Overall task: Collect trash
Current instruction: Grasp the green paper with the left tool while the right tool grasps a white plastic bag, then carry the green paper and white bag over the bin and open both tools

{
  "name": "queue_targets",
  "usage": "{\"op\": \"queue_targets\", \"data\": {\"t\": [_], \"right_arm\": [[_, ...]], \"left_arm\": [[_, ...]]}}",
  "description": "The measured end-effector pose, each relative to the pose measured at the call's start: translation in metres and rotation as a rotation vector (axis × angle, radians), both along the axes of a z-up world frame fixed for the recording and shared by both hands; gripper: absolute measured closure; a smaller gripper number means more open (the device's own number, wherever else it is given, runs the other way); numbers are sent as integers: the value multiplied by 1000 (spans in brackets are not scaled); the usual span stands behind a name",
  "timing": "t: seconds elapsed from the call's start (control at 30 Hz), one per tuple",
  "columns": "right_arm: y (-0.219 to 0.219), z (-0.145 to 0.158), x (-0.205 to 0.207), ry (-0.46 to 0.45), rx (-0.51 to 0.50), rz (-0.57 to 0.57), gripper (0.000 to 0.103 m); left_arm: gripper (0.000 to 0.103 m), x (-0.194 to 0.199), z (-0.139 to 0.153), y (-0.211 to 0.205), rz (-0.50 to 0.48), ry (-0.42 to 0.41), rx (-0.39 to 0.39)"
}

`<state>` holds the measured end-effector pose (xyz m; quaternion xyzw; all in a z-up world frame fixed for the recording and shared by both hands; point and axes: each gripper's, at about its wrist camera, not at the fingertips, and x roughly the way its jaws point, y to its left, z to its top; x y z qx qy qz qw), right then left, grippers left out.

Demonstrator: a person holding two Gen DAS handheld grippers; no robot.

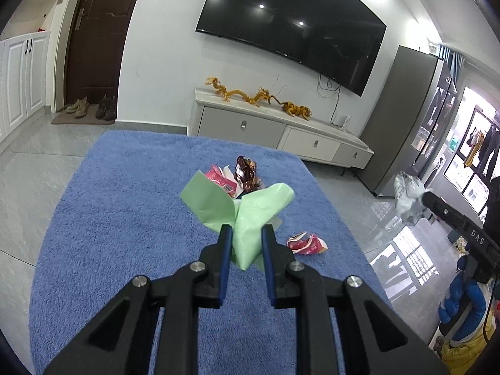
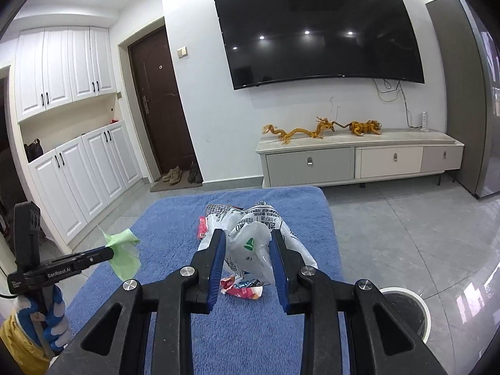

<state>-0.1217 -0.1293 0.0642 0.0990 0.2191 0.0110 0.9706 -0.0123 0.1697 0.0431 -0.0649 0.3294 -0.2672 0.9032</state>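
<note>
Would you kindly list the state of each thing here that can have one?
Left tool: shut on thin green plastic bag, lifted.
Right tool: shut on crumpled white printed plastic bag.
Red torn wrapper: lying on blue rug.
Wall television: off.
Brown door: closed.

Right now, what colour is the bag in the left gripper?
Pale green bag, pinched in the left gripper; clearest in the left wrist view.

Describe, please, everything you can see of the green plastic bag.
The green plastic bag is thin, pale and crumpled, like soft film. The left gripper is shut on its bunched middle, holding it above the blue rug; two loose flaps spread upward and outward. Nothing else visibly touches it.
</note>
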Motion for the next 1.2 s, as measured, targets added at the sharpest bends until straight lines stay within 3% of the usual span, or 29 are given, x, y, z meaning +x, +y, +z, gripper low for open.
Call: {"op": "queue_targets", "data": {"t": [0.4,0.63,0.93,1.2], "right_arm": [[-36,1,-25,-26,57,-95,76],[-71,-16,-33,-10,110,-157,76],[-126,-44,-42,6,190,-259,76],[-183,-90,-48,64,291,-368,76]], "left_arm": [[85,-5,2,-19,-27,9,24],[85,0,2,-48,-79,25,35],[85,9,10,-126,-204,39,55],[85,23,-2,-238,-354,76,112]]}}
